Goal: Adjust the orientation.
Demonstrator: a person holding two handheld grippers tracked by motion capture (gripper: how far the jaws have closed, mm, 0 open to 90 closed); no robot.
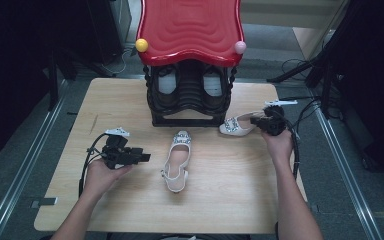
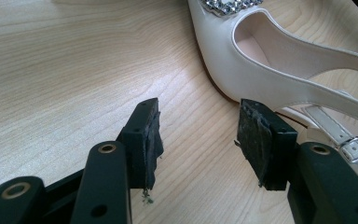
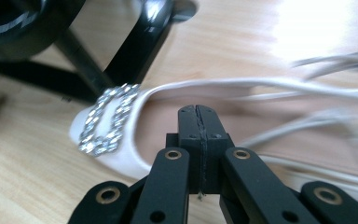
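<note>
Nearest us, our forearms come in over the desk point(image 1: 130, 100). We hold the left hand-held gripper point(image 1: 142, 157) low, its jaws standing wide with nothing between them, just beside the white shoe point(image 1: 176, 162) lying mid-desk, toe toward the black rack point(image 1: 187, 97); it seems poised there to take that shoe's side. We have the right hand-held gripper point(image 1: 256, 121) at the second white shoe point(image 1: 236, 126), which sits by the rack's right foot. Its jaws are pressed fully together above the open insole, gripping nothing we can make out. Both shoes probably belong on the rack, under its red top point(image 1: 190, 27).
</note>
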